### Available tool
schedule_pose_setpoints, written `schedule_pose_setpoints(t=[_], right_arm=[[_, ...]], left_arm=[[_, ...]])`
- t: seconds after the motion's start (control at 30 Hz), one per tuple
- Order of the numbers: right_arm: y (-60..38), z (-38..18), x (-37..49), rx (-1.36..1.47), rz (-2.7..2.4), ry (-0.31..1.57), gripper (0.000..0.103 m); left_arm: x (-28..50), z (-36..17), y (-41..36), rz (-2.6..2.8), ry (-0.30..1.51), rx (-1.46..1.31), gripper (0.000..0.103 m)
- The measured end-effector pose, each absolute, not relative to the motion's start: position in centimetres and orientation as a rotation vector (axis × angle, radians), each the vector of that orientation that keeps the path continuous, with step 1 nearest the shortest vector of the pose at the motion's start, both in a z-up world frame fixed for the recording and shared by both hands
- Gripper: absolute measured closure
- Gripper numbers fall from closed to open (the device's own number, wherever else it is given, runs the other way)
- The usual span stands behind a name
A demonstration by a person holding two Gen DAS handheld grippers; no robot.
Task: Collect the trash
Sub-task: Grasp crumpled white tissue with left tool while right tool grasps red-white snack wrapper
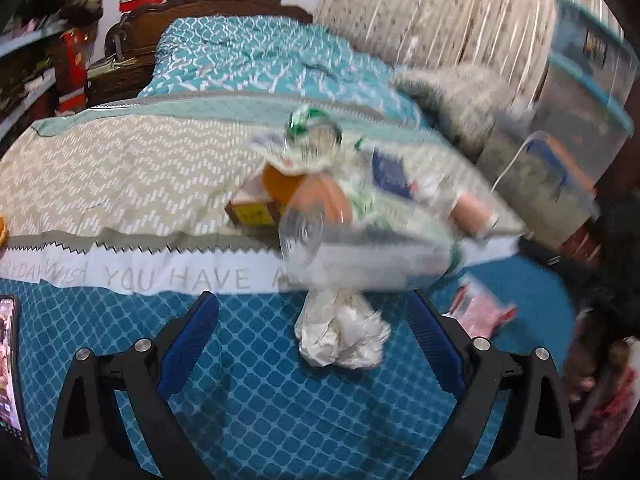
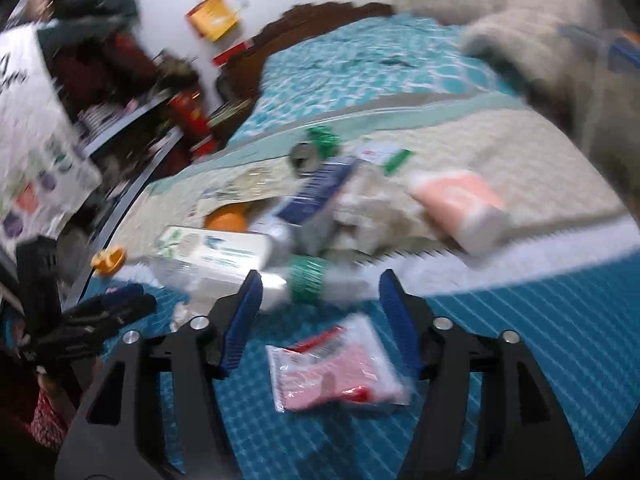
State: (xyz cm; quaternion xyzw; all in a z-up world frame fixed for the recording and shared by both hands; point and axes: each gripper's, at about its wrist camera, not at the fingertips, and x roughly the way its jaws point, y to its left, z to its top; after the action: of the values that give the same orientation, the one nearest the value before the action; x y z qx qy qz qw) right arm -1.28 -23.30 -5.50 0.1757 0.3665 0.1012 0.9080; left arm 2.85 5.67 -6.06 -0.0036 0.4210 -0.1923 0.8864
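Note:
A pile of trash lies on the bed: a clear plastic bottle, a brown box, an orange lid, a pink tube and a blue carton. A crumpled white paper ball lies on the blue quilt between my left gripper's open fingers. My right gripper is open above a pink and red plastic wrapper; this wrapper also shows in the left wrist view. A bottle with a green band lies just beyond the right fingertips. Both views are motion-blurred.
A phone lies at the left on the blue quilt. Clear storage bins stand at the right by the curtain. A cluttered shelf stands left of the bed. An orange cap lies near the bed's edge.

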Motion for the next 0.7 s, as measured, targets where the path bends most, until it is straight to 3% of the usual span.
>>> schedule_pose_setpoints(t=[0.13,0.2,0.3,0.33,0.4,0.43,0.7], right_arm=[[-25.5,-8.1,-2.2,0.419,0.13,0.805,0.033],[-25.6,-9.6,-2.0,0.432,0.123,0.851,0.033],[-24.5,-11.2,-1.9,0.414,0.147,0.896,0.037],[-24.2,-11.7,-2.0,0.411,0.163,0.906,0.051],[-22.3,-11.9,-2.2,0.345,0.197,0.915,0.067],[-21.7,-11.9,-2.2,0.326,0.219,0.923,0.071],[-25.6,-10.8,-4.8,0.437,0.16,0.825,0.077]], left_arm=[[3.4,-8.8,3.5,-0.409,0.929,0.048,0.016],[3.7,-10.1,2.6,-0.417,0.971,0.066,0.046],[2.9,-9.9,3.0,-0.437,0.96,0.054,0.057],[2.5,-9.8,3.1,-0.448,0.957,0.057,0.058],[1.2,-9.3,3.9,-0.494,0.952,0.047,0.058],[0.6,-9.2,4.0,-0.519,0.948,0.043,0.058],[-3.5,-6.2,1.3,-0.725,0.857,0.114,0.058]])
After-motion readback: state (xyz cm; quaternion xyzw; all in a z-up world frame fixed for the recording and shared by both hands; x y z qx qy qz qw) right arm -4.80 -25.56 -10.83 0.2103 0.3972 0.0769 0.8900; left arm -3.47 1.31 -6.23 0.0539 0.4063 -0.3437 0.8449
